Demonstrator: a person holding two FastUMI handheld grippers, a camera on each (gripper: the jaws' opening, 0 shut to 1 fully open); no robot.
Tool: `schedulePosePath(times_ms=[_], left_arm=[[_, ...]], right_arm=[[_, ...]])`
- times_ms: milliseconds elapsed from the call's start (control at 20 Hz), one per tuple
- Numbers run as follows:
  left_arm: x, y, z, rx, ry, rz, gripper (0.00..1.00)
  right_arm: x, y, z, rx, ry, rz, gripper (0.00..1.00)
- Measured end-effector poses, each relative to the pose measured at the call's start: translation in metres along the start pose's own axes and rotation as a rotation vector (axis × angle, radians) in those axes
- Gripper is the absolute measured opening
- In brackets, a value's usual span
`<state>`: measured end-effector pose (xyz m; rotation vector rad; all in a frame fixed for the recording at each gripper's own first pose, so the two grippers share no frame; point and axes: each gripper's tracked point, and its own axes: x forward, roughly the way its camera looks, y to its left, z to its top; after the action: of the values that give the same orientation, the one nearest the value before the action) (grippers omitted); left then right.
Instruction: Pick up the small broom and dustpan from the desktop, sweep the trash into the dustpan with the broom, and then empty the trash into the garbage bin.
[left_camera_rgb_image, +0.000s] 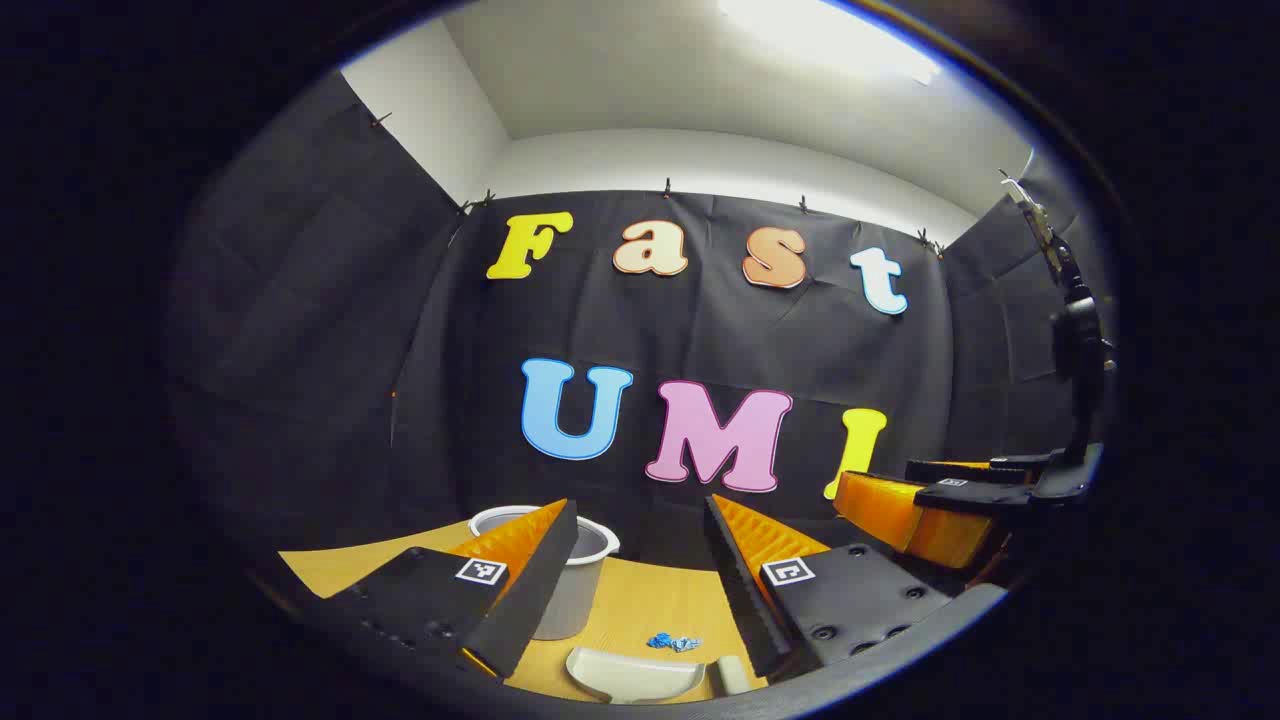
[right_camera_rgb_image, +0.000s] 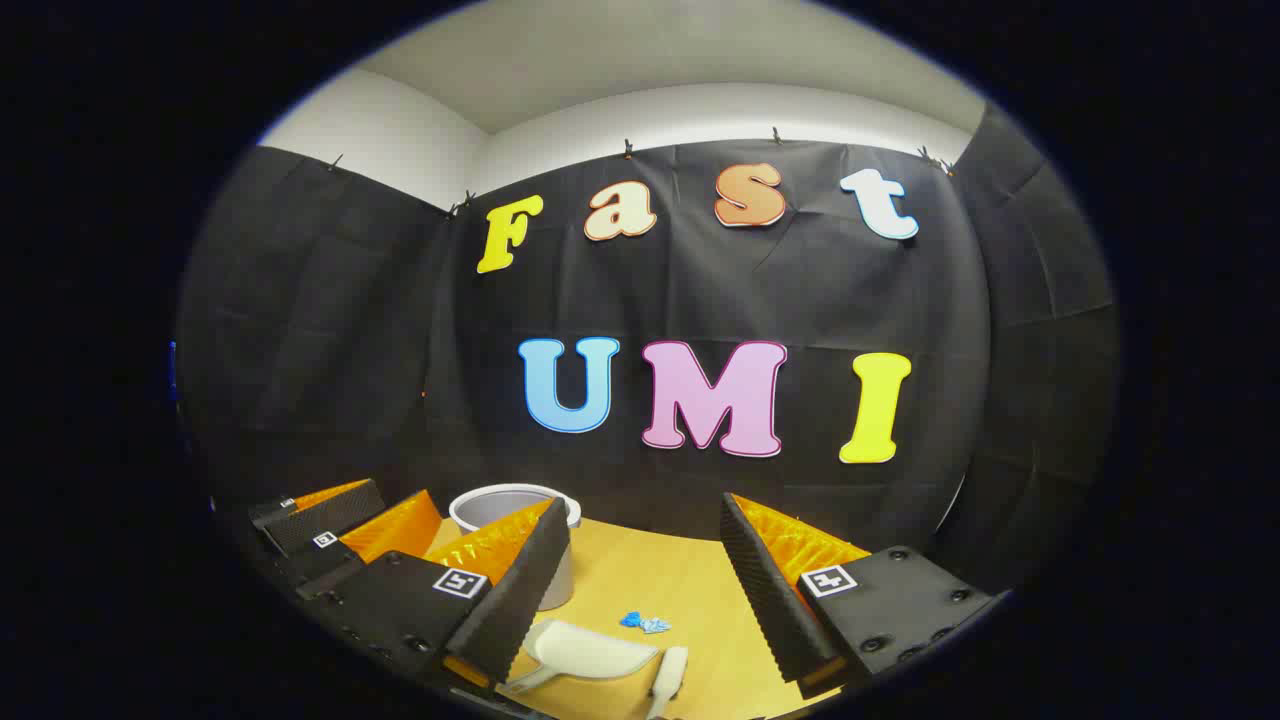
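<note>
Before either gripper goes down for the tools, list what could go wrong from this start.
1. The small white broom lies close beside the white plastic dustpan; the open right gripper might nudge the dustpan while grasping it.
2. The little blue crumpled trash looks light and sits near the dustpan's lip; a hard sweep could flick it past.
3. The grey round garbage bin stands just behind the left gripper; a wide swing could knock it.

Both views sit high above desktop (right_camera_rgb_image: 690, 580), facing booth's far wall, tilted slightly down. Left gripper view looks from left side; right gripper (left_camera_rgb_image: 960, 500) at its right edge. Right gripper view looks from right; left gripper (right_camera_rgb_image: 340, 520) at its left edge. Shared: garbage bin (right_camera_rgb_image: 500, 505), dustpan (right_camera_rgb_image: 585, 650), blue trash (right_camera_rgb_image: 645, 622), desktop, all near bottom.
</note>
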<state>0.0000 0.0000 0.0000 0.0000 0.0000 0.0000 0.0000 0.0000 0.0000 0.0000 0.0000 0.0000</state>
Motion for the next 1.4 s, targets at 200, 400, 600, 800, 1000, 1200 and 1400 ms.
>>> schedulePosePath(times_ms=[200,400,600,800,1000,1200,1400], left_arm=[[0.001,-0.005,-0.001,0.034,0.001,-0.019,0.75],[0.001,-0.009,-0.006,0.037,0.009,-0.046,0.75],[0.008,-0.016,-0.006,0.035,0.016,-0.067,0.75],[0.008,-0.026,-0.002,0.043,0.003,-0.092,0.75],[0.002,-0.022,0.001,0.040,-0.002,-0.090,0.75],[-0.004,-0.013,0.007,0.041,-0.010,-0.080,0.75],[-0.009,-0.006,0.009,0.049,-0.019,-0.081,0.75]], right_arm=[[-0.001,-0.053,-0.028,-0.060,0.047,-0.115,0.97],[-0.021,-0.109,-0.053,-0.151,0.104,-0.229,0.98],[-0.039,-0.109,-0.052,-0.182,0.106,-0.250,0.97],[-0.034,-0.058,-0.032,-0.092,0.078,-0.165,0.99],[-0.027,-0.036,-0.021,-0.064,0.054,-0.117,0.98],[-0.023,-0.026,-0.028,-0.057,0.071,-0.099,0.98],[-0.021,-0.014,-0.028,-0.058,0.064,-0.090,0.98]])
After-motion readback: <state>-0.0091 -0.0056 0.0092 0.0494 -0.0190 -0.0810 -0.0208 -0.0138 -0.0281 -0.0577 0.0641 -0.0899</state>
